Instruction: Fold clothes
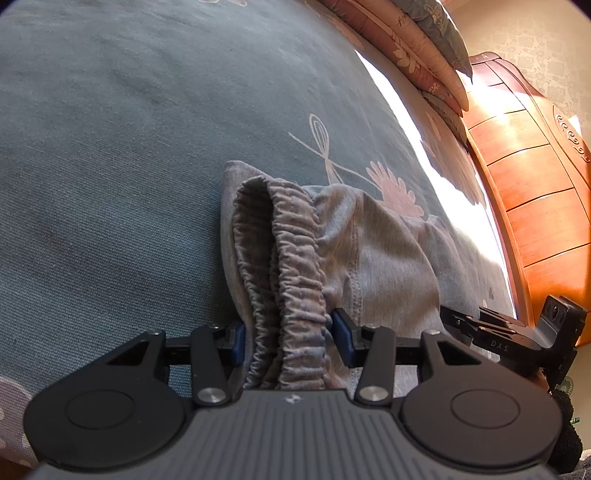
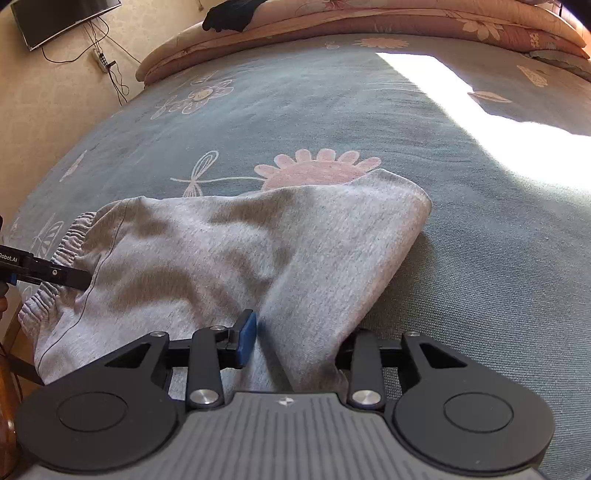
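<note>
Grey sweatpants [image 2: 229,258] lie on a bed covered by a blue-grey floral sheet [image 2: 461,221], gripped at both ends by a pair of hand-held grippers.

The left gripper [image 1: 291,338] clamps the gathered elastic waistband [image 1: 291,266], which stands bunched and upright between its blue-padded fingers [image 1: 341,338]; both pads press against the fabric. From the right wrist view, that same gripper [image 2: 79,278] reaches in from the left edge and meets the pants just beside the ruffled waistband [image 2: 64,254].

The right gripper [image 2: 295,345] holds the other end of the garment: a fold of grey cloth passes between its fingers, narrowed onto the material. One blue pad [image 2: 247,339] shows at the left, while the opposite finger is hidden under the fabric. Seen from the left wrist camera, the right gripper [image 1: 469,325] sits at the far right, its tips against the pants.

The cloth slopes down from both grippers to the sheet, its folded far corner resting beside a pink flower print [image 2: 317,170]. A bright patch of sunlight [image 2: 498,122] crosses the bed. Folded quilts [image 2: 369,18] are stacked along the far edge, a wooden headboard [image 1: 535,166] stands at one side, and a wall-mounted television [image 2: 62,20] hangs in the corner.
</note>
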`<state>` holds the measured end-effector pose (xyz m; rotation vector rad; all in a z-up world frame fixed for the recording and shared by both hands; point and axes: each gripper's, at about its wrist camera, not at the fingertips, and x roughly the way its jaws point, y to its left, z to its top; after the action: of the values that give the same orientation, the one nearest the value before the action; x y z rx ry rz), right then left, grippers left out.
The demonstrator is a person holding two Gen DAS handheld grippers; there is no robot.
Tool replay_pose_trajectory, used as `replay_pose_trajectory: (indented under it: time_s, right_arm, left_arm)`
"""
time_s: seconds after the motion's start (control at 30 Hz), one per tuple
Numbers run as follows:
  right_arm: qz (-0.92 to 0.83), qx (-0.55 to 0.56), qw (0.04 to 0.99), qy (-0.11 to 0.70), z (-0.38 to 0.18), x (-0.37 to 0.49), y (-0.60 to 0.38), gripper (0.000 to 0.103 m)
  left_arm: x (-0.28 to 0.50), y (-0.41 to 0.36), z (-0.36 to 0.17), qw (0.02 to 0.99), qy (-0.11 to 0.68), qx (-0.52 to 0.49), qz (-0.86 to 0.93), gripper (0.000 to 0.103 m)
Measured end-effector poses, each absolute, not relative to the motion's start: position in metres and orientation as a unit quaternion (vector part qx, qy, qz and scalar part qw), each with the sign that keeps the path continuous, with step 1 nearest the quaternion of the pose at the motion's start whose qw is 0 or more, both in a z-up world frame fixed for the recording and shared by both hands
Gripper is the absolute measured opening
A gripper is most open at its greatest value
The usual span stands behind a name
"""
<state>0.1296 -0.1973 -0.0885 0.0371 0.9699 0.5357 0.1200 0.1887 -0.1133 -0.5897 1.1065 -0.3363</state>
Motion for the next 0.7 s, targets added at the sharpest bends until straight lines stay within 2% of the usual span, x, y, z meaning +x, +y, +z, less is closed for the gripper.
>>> replay_pose_trajectory:
  time_s: [0.07, 0.13, 0.3, 0.7]
  right_arm:
    - [0.254, 0.011, 0.85, 0.461, -0.088, 0.13, -0.196, 0.031]
    - [0.253, 0.005, 0.85, 0.462, -0.087, 0.129, -0.194, 0.03]
    - [0.253, -0.005, 0.849, 0.463, -0.083, 0.129, -0.192, 0.018]
    - [0.279, 0.055, 0.853, 0.437, -0.053, 0.114, -0.205, 0.014]
  left_arm:
    - [0.12, 0.187, -0.113, 0.798, 0.515, -0.274, -0.153, 0.047]
    - [0.12, 0.184, -0.112, 0.801, 0.514, -0.267, -0.148, 0.046]
    - [0.114, 0.176, -0.104, 0.818, 0.504, -0.238, -0.144, 0.045]
    - [0.097, 0.164, -0.067, 0.836, 0.449, -0.253, -0.186, 0.042]
